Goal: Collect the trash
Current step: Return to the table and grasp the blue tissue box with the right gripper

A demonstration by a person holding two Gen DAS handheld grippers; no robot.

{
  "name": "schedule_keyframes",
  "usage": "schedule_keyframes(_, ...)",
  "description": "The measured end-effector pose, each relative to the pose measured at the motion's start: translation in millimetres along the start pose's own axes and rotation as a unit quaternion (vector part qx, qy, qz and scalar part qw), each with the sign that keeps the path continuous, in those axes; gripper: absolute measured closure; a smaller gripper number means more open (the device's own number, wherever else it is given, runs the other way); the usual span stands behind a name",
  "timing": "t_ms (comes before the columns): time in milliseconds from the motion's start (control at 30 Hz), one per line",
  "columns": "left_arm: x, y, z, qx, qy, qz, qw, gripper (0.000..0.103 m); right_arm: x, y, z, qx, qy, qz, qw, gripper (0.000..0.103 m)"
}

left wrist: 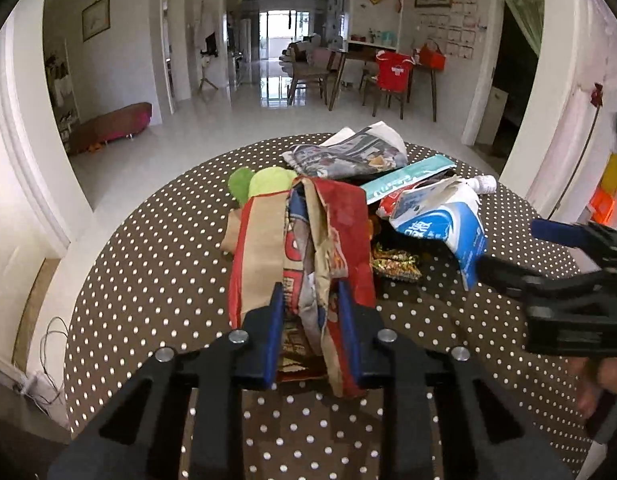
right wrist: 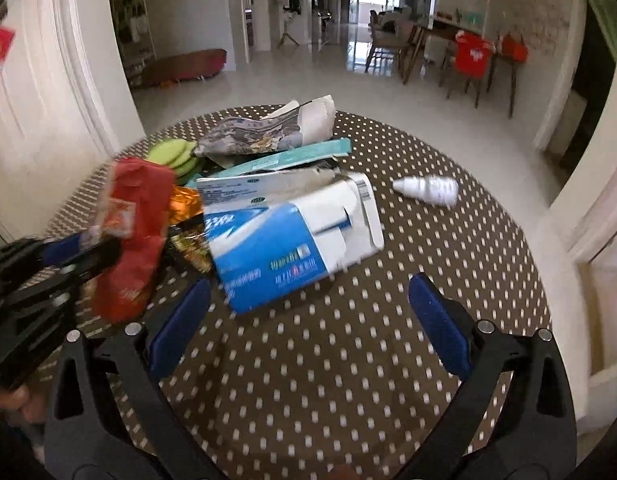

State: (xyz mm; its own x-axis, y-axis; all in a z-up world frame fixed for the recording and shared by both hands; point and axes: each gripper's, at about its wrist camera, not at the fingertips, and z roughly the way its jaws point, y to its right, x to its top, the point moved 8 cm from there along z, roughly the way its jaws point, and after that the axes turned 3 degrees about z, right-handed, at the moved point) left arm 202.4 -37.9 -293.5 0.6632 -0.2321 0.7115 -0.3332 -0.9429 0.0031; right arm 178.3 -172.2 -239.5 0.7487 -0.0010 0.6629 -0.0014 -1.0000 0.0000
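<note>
Clamped the red paper bag [left wrist: 308,240] between left gripper [left wrist: 312,320] pads. Held right gripper [right wrist: 308,312] jaws wide apart, blue carton [right wrist: 284,248] just ahead. Probably next: close on carton, lift both clear.

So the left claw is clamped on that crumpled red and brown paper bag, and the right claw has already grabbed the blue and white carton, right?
Not quite. The left claw is indeed clamped on the crumpled red and brown paper bag, but the right claw holds nothing. The right wrist view shows its blue pads spread wide, with the blue and white carton lying on the dotted tablecloth just ahead of them.
</note>
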Motion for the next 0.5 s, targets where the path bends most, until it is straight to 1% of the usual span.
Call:
schedule_keyframes(100,0.7,0.6,-0.2,0.002,0.003,0.001,1.0000,0.075,6.8,-10.8,14.1,-0.016,0.002,-0.025,1.000,0.006)
schedule_keyframes(133,0.9,1.1,0.7,0.007,0.002,0.006,1.0000,0.062,9.4,-13.2,16.3,-0.027,0.009,-0.033,0.999,0.006)
schedule_keyframes(167,1.3,0.3,2.0,0.016,0.003,0.008,0.9998,0.039,12.8,-14.9,19.1,-0.041,0.018,-0.042,0.998,0.006)
schedule_keyframes(200,0.8,-1.7,1.8,0.025,0.008,0.008,0.9996,0.028,14.5,-16.1,21.5,-0.042,0.021,-0.043,0.998,0.008)
schedule_keyframes(233,2.7,-3.4,1.7,0.034,0.013,0.005,0.9993,0.019,15.3,-16.0,23.5,-0.040,0.020,-0.041,0.998,0.023)
schedule_keyframes(267,3.9,-4.3,3.3,0.035,0.015,0.001,0.9993,0.019,15.9,-15.0,25.4,-0.037,0.016,-0.037,0.998,0.034)
schedule_keyframes(300,4.9,-3.4,7.4,0.027,0.009,-0.004,0.9996,0.019,16.7,-13.1,24.9,-0.042,0.018,-0.033,0.998,0.044)
schedule_keyframes(333,5.0,-3.7,11.6,0.026,0.005,-0.010,0.9996,0.019,17.4,-12.9,23.8,-0.040,0.022,-0.032,0.998,0.047)
schedule_keyframes(367,4.7,-4.2,15.8,0.028,-0.002,-0.013,0.9995,0.020,18.1,-11.5,21.3,-0.034,0.025,-0.029,0.999,0.047)
schedule_keyframes(400,4.5,-4.7,19.1,0.030,-0.009,-0.015,0.9994,0.023,18.7,-9.6,18.3,-0.029,0.028,-0.025,0.999,0.049)
schedule_keyframes(433,5.3,-4.8,19.8,0.030,-0.008,-0.015,0.9994,0.035,19.3,-6.6,14.6,-0.025,0.032,-0.020,0.999,0.053)
schedule_keyframes(467,6.8,-4.4,18.5,0.026,-0.004,-0.015,0.9996,0.037,18.9,-1.2,9.0,-0.024,0.037,-0.012,0.999,0.056)
schedule_keyframes(500,7.3,-3.5,18.0,0.019,-0.005,-0.014,0.9997,0.039,18.5,3.3,3.1,-0.018,0.042,-0.003,0.999,0.058)
